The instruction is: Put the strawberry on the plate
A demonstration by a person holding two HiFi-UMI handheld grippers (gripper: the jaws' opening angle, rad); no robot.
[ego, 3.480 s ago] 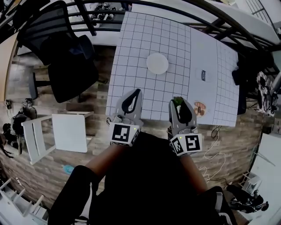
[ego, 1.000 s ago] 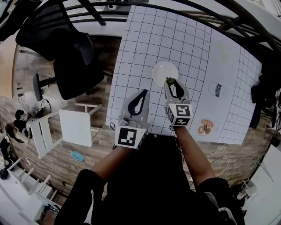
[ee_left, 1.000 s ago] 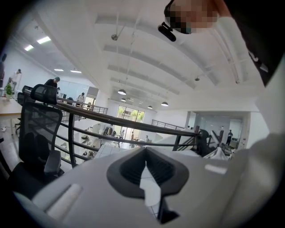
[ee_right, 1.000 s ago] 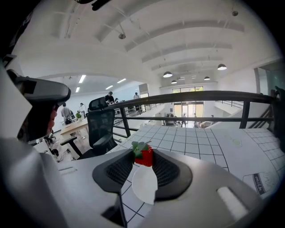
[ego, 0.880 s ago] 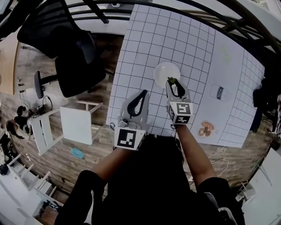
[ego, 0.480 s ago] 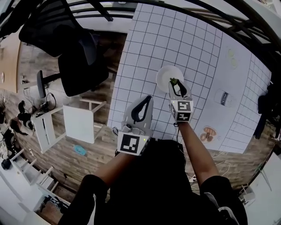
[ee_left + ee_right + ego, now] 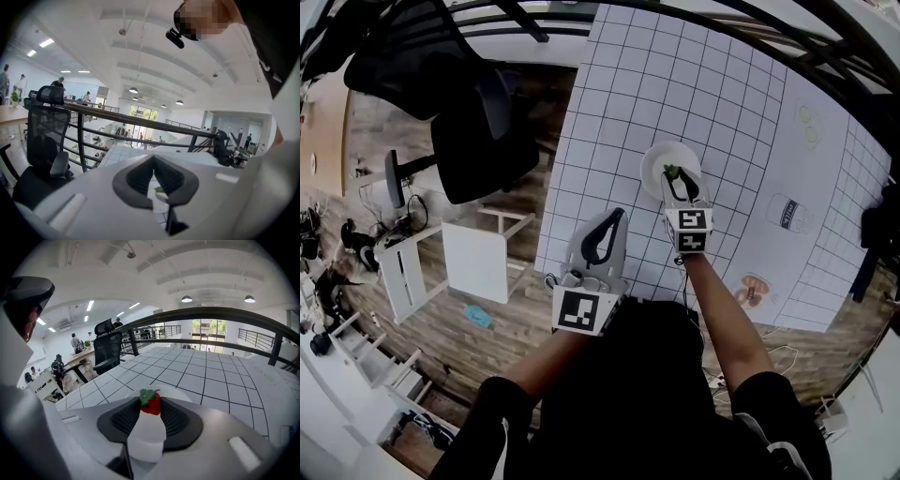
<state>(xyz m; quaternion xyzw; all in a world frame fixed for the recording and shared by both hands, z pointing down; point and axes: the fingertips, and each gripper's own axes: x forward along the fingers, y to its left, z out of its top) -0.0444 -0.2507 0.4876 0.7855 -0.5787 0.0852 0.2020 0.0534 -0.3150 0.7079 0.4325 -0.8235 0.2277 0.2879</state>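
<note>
A round white plate (image 7: 656, 159) lies on the white gridded table (image 7: 619, 103). My right gripper (image 7: 675, 176) hangs over the plate's near half, shut on a red strawberry (image 7: 151, 406) with a green leafy top (image 7: 671, 172). In the right gripper view the strawberry sits pinched at the tips of that gripper (image 7: 151, 402), with the plate's rim (image 7: 180, 393) showing just behind it. My left gripper (image 7: 615, 216) stays over the table's near edge, left of the plate, its jaws closed with nothing in them; its tips meet in the left gripper view (image 7: 153, 159).
A black office chair (image 7: 478, 122) stands left of the table, with a small white stand (image 7: 473, 262) on the wooden floor. Printed paper sheets (image 7: 787, 214) (image 7: 752, 287) lie on the table's right part. A dark railing (image 7: 211, 315) runs beyond the table.
My right gripper has carried the strawberry from the table's near edge forward and down over the plate. The left gripper has stayed about where it was.
</note>
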